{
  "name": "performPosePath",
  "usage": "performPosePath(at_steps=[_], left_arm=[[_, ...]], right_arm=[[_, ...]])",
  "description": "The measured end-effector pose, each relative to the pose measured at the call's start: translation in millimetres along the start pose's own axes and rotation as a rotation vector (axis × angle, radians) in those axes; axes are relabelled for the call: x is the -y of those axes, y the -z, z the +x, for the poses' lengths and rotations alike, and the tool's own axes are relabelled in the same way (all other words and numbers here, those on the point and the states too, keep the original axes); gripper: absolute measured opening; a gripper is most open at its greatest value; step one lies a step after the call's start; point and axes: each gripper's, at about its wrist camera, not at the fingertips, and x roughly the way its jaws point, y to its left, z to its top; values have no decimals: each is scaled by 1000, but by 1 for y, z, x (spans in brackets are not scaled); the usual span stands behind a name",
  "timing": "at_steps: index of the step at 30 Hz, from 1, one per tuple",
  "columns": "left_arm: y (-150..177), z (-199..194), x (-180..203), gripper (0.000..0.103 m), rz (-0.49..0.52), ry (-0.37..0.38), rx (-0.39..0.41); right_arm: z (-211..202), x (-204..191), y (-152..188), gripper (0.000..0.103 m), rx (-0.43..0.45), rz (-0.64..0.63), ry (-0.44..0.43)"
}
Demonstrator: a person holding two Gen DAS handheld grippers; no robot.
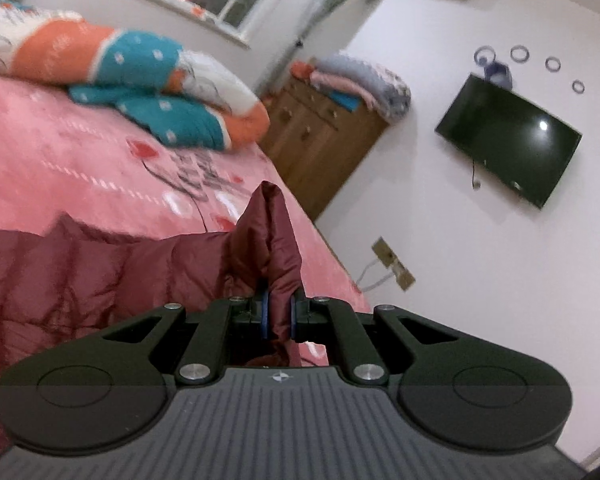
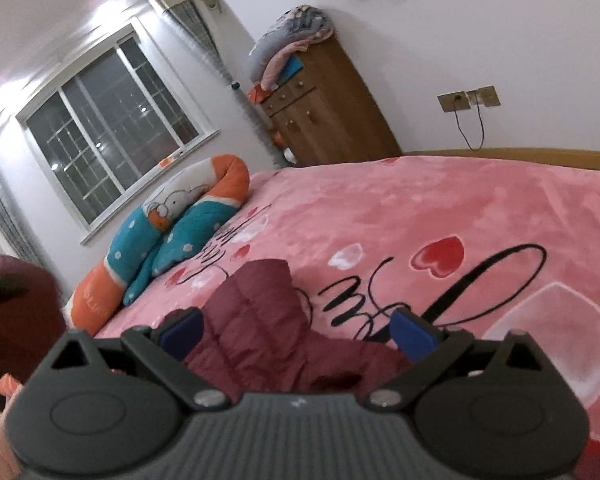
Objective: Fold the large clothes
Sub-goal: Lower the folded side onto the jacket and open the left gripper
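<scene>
Maroon puffer jacket (image 1: 100,276) on pink bedspread (image 1: 80,152)

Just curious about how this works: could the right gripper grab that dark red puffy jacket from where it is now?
Probably yes. The right gripper is open, and the jacket lies right between and beneath its fingers with nothing in the way.

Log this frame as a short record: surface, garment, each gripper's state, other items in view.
surface: pink blanket with hearts on a bed
garment: maroon puffer jacket lying on the blanket
left gripper: shut on a pinched fold of the jacket
right gripper: open, jaws wide, jacket between them, pads not pressing it
other: rolled orange-teal quilt, wooden cabinet, window, wall TV
</scene>
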Motion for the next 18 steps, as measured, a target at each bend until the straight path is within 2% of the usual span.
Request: performPosePath(at_steps=[10, 14, 18], left_arm=[[22, 111, -11, 5, 65, -18, -122], [26, 133, -24, 6, 63, -45, -151], [23, 138, -23, 9, 103, -65, -166]], right_arm=[[9, 18, -7, 99, 19, 97, 30], [10, 19, -7, 99, 16, 105, 31], [13, 19, -6, 99, 6, 119, 25]])
